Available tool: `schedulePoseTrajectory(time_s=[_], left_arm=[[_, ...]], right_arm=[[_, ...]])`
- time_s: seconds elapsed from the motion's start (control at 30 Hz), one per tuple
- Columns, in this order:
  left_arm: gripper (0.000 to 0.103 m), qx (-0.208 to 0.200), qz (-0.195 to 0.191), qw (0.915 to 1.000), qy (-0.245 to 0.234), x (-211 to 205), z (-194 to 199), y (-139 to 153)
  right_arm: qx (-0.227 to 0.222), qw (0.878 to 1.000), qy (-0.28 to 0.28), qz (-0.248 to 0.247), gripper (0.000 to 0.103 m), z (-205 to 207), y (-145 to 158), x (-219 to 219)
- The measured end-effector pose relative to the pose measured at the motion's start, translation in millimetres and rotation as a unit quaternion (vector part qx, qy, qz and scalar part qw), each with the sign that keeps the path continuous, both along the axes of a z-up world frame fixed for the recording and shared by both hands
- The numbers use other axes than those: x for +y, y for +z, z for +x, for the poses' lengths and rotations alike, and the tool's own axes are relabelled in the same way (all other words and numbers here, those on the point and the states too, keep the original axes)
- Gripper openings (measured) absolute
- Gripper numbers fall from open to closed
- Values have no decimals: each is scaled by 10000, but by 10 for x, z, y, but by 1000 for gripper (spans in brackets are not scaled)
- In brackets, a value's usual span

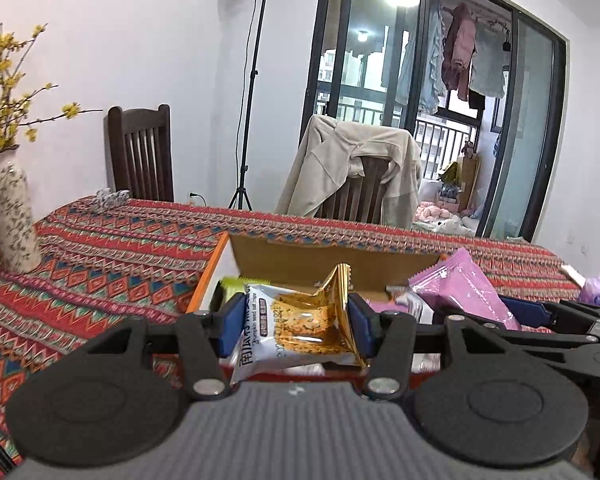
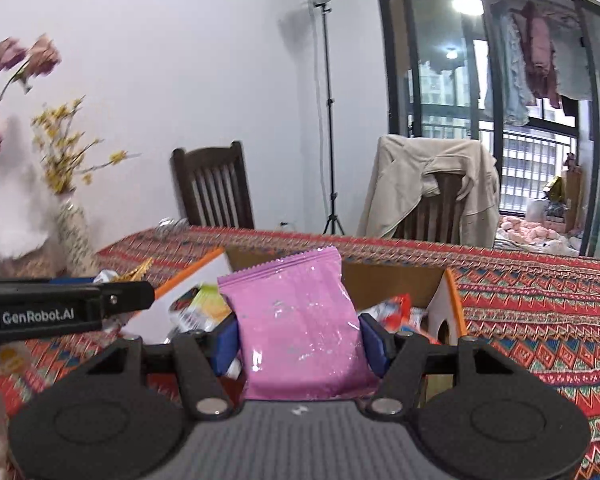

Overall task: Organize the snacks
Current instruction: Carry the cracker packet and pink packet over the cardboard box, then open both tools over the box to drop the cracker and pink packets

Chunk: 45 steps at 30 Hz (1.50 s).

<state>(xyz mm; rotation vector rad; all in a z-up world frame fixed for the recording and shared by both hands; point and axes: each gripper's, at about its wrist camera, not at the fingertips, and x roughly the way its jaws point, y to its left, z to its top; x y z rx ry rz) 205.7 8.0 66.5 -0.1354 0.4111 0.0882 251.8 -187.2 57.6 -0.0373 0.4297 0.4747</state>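
Note:
My left gripper [image 1: 294,326] is shut on a white and gold oat crisp packet [image 1: 296,324], held over the near edge of an open cardboard box [image 1: 332,258]. My right gripper [image 2: 300,340] is shut on a pink snack packet [image 2: 300,320], held upright over the same box [image 2: 384,276]. The box holds several packets, among them a green one [image 2: 208,304] and a red one [image 2: 396,310]. In the left wrist view the pink packet [image 1: 460,288] and the right gripper [image 1: 556,312] show at the right. In the right wrist view the left gripper's finger [image 2: 68,304] shows at the left.
The table carries a red patterned cloth [image 1: 100,248]. A flowered vase [image 1: 14,220] with yellow blossoms stands at the left. Two dark wooden chairs [image 1: 140,156] stand behind the table, one draped with a beige jacket [image 1: 352,168]. A light stand [image 1: 248,120] is by the wall.

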Motion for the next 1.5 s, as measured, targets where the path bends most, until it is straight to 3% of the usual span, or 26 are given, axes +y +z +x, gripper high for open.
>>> schedulePoseTrajectory(time_s=[0.33,0.63,0.7,0.8,0.87,0.93,0.97,1.23,1.5], left_arm=[[55,-38,-149,9998,144,-41,658,-152],[55,-45,8,9999,158,-21,812,-387],[58,-67,24,9998,160,-16,808,-401],[81,-54,-67,9997,237,23,803,-417],[101,-127,-181,9994,284,82,769,-419],[103,-252,-265,9986,377,136,737,-409],[103,-287,-301,9985,361,157,725,-403],[103,-208,-258,9989,323,154,726,-357],[103,-317,13,9989,358,93,428,-93]], right_arm=[[13,9963,-826,237,62,585,-114,66],[46,9950,-959,260,62,738,-345,17],[85,9953,-936,235,62,767,-366,20],[88,9950,-975,190,63,780,-409,14],[97,9948,-985,226,77,763,-431,-13],[72,9943,-1026,294,99,751,-442,-50],[42,9939,-1062,284,101,729,-443,-61],[60,9934,-1079,383,103,683,-439,-100],[-24,9937,-1014,485,103,466,-171,-142]])
